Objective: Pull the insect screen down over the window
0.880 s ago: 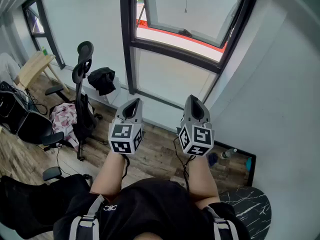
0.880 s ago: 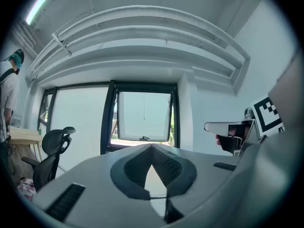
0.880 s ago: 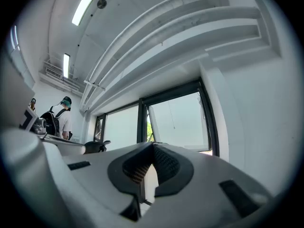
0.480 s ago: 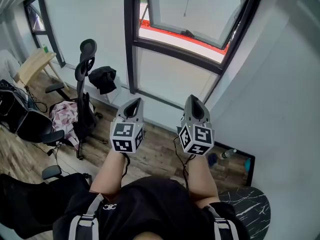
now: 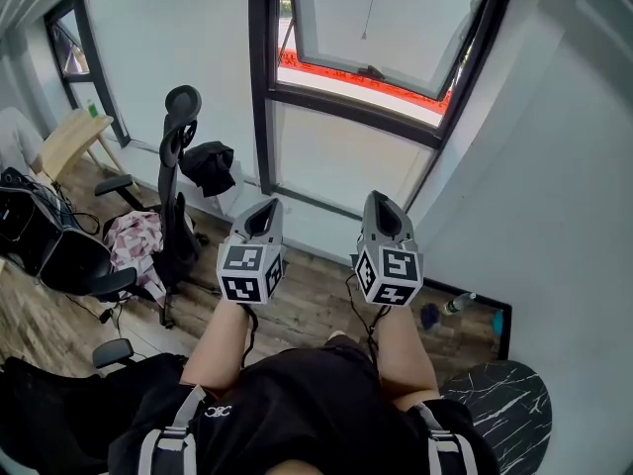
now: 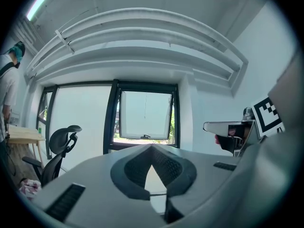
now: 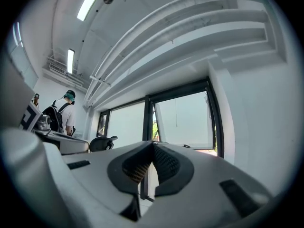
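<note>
A bottle (image 5: pixel 458 303) lies on the wood floor at 4 o'clock in the head view, close to the wall; what it holds is too small to tell. The window (image 5: pixel 381 18) stands at 12 o'clock. It has a dark frame and an upper sash tilted open, with a red strip showing under the sash's lower edge and a thin cord (image 5: pixel 368 8) hanging before the pale pane. The insect screen itself cannot be made out, and the window's top is cut off by the picture's edge. The left gripper (image 5: pixel 264 206) and right gripper (image 5: pixel 377 201) point level toward the window, well apart from it, each with its jaws closed together on nothing.
</note>
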`<state>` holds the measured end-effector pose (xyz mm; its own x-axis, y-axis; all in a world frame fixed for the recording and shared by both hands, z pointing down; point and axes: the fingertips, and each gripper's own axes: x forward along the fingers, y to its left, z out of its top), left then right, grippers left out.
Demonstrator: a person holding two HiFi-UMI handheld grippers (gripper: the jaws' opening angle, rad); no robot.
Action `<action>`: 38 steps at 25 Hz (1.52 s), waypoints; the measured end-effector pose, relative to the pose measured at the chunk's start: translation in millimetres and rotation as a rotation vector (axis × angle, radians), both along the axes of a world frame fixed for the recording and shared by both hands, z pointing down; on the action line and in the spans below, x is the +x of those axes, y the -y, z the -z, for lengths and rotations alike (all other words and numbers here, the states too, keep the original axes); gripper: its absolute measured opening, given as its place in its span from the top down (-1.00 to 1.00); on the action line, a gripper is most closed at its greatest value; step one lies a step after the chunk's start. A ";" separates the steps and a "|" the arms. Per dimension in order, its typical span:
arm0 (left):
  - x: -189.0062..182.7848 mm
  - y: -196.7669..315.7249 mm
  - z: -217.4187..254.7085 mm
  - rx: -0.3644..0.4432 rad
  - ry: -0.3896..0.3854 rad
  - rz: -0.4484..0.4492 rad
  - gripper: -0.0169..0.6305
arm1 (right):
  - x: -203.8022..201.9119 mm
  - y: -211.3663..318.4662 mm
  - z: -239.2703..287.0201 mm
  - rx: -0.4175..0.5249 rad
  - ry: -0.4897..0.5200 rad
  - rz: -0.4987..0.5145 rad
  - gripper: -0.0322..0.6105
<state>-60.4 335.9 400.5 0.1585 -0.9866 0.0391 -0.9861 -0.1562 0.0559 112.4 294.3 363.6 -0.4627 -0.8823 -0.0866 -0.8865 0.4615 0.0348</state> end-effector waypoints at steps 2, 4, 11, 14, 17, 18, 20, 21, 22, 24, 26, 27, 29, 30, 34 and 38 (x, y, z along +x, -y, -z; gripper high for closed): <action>-4.4 1.9 -1.7 0.001 0.000 -0.005 0.92 | -3.2 2.1 -0.7 0.016 -0.028 -0.009 0.89; -10.1 8.3 -2.5 0.007 -0.003 -0.006 0.92 | -7.1 9.4 -2.1 0.035 -0.050 -0.022 0.89; -21.9 57.7 -9.2 0.013 0.018 0.008 0.92 | -4.9 67.0 -2.9 0.049 -0.029 -0.042 0.89; -25.7 95.4 -11.1 0.006 0.023 0.017 0.92 | -8.6 106.5 -9.8 0.030 -0.021 -0.031 0.89; -26.7 137.5 -11.8 0.012 0.045 0.020 0.92 | -11.8 152.1 -12.9 0.028 -0.016 -0.027 0.89; -27.5 151.4 -13.4 0.013 0.056 0.023 0.92 | -12.2 168.0 -14.1 0.029 -0.012 -0.027 0.89; -30.9 179.8 -17.9 0.015 0.076 0.031 0.92 | -11.7 200.7 -18.1 0.030 0.000 -0.030 0.89; -33.2 196.1 -20.3 0.012 0.075 0.035 0.92 | -10.9 218.4 -20.6 0.026 0.005 -0.034 0.89; -35.1 214.6 -22.2 0.007 0.068 0.037 0.92 | -10.3 237.3 -22.9 0.019 0.010 -0.037 0.89; -37.7 256.2 -26.1 -0.010 0.056 0.033 0.92 | -11.2 275.3 -25.2 0.002 0.015 -0.035 0.89; -38.7 297.2 -31.5 -0.035 0.054 0.032 0.92 | -12.1 311.3 -25.2 -0.009 0.008 -0.036 0.89; -38.8 316.9 -33.7 -0.047 0.053 0.032 0.92 | -12.1 329.1 -24.0 -0.012 0.002 -0.038 0.89; -38.8 354.4 -36.1 -0.064 0.053 0.033 0.92 | -12.4 364.0 -21.1 -0.017 -0.003 -0.038 0.89; -39.1 372.3 -36.4 -0.068 0.053 0.034 0.92 | -12.9 381.1 -20.6 -0.021 -0.005 -0.037 0.89; -41.9 439.9 -31.8 -0.071 0.034 0.035 0.92 | -18.5 447.4 -22.5 -0.043 -0.026 -0.028 0.89; -40.3 507.2 -24.0 -0.061 0.018 0.025 0.92 | -20.9 513.6 -21.9 -0.049 -0.045 -0.024 0.89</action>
<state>-100.7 -171.3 424.5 0.1321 -0.9860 0.1021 -0.9907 -0.1280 0.0464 91.5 -219.3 385.5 -0.4441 -0.8957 -0.0223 -0.8952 0.4426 0.0524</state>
